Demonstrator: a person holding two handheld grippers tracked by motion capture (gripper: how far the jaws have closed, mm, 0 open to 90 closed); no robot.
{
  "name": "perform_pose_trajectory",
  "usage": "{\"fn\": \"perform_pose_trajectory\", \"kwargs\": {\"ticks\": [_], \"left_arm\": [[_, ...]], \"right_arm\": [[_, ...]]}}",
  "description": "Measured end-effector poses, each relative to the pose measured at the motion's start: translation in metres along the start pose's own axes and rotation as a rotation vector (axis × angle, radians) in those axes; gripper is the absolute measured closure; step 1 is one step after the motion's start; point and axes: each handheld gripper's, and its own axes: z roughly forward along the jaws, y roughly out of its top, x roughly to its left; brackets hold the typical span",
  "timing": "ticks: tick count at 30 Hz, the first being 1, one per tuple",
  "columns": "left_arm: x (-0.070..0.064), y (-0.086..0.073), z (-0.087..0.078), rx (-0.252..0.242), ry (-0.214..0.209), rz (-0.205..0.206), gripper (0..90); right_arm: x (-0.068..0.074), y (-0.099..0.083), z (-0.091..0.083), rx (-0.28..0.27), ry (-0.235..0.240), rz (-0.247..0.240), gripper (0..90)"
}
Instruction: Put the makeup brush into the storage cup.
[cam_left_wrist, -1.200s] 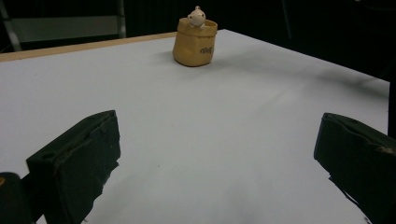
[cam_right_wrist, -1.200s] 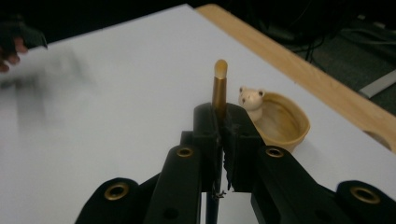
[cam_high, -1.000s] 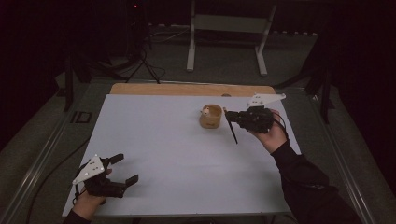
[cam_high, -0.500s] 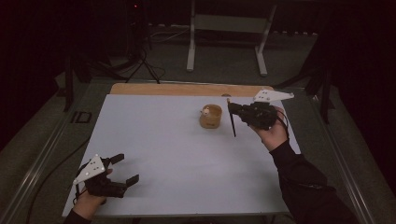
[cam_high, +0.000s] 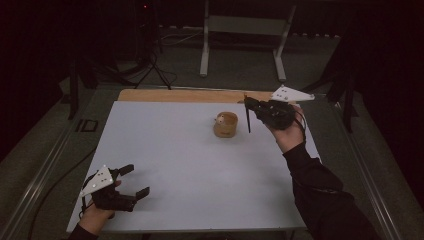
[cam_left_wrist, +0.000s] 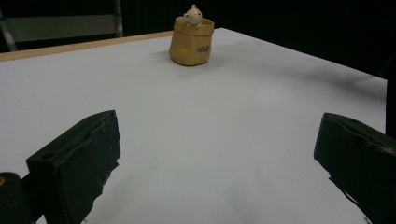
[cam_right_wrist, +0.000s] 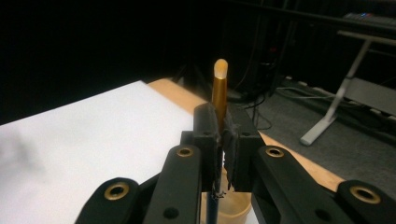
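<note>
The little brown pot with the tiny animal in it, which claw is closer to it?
The right claw is closer: it's just beside the pot, gripping a thin stick. The left claw sits open at the table's near corner.

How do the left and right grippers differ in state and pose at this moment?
The left gripper is open and holds nothing; the right gripper is shut on a thin gold-handled brush. The left gripper sits low at the table's near corner; the right gripper is raised beside the small tan pot at the far side. Both are black, each carrying a grey plate and held in one hand.
</note>
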Motion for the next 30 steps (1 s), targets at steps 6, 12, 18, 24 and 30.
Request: {"fn": "perform_pose_trajectory", "kwargs": {"ticks": [6, 12, 18, 24, 30], "left_arm": [[0.000, 0.000, 0.000, 0.000, -0.001, -0.001, 1.5], [0.000, 0.000, 0.000, 0.001, -0.002, 0.001, 1.5], [0.000, 0.000, 0.000, 0.001, -0.003, 0.002, 1.5], [0.000, 0.000, 0.000, 0.004, -0.004, 0.002, 1.5], [0.000, 0.000, 0.000, 0.002, -0.005, 0.001, 1.5]], "right_arm": [[-0.001, 0.008, 0.004, -0.042, -0.013, 0.006, 84.2], [-0.007, 0.015, 0.011, -0.057, -0.027, 0.012, 84.3], [-0.017, 0.020, 0.017, -0.069, -0.018, 0.036, 84.2], [-0.023, 0.028, 0.021, -0.122, -0.057, 0.065, 84.3], [-0.027, 0.036, 0.029, -0.127, -0.077, 0.091, 84.3]]}}
